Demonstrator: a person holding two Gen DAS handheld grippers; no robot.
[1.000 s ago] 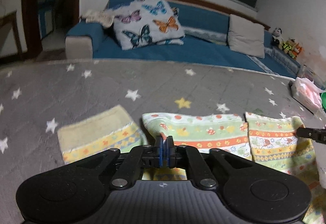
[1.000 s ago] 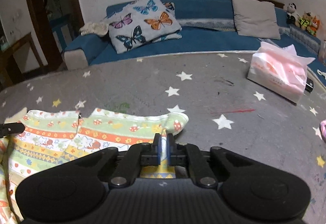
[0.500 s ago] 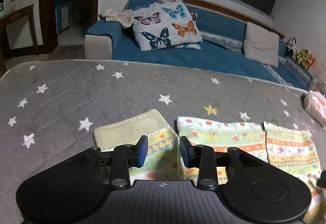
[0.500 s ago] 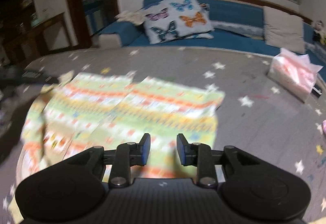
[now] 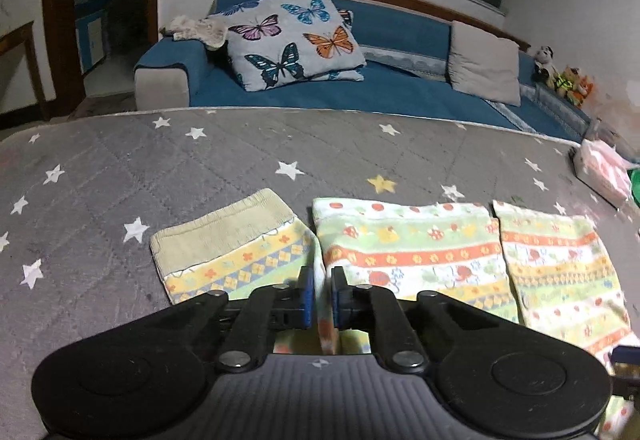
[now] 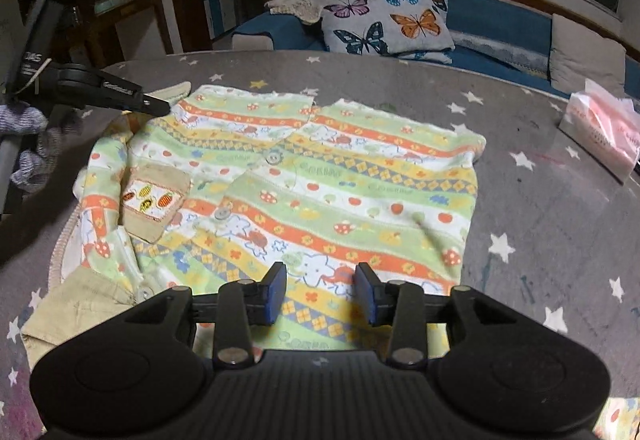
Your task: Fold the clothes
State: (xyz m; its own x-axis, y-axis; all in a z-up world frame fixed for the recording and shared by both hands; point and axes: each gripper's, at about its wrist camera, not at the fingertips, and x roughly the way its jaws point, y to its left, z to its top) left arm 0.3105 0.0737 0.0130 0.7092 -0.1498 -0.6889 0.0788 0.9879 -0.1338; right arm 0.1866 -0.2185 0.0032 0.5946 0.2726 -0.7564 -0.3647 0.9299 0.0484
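The child's patterned shirt (image 6: 304, 180) lies partly folded on the star-print mattress (image 6: 540, 220) (further folds likely remain). Left gripper (image 5: 320, 298) pinches its sleeve edge; right gripper (image 6: 322, 292) hangs released.

striped green-orange shirt (image 6: 320, 176), grey star-dotted mat (image 6: 540, 200).

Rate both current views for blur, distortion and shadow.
Left wrist view: mostly sharp, fisheye bows the mattress edge; the cloth fold between the fingers is smeared. Right wrist view: patterned shirt crisp, dim room, corners vignetted, the left gripper dark against the cloth.
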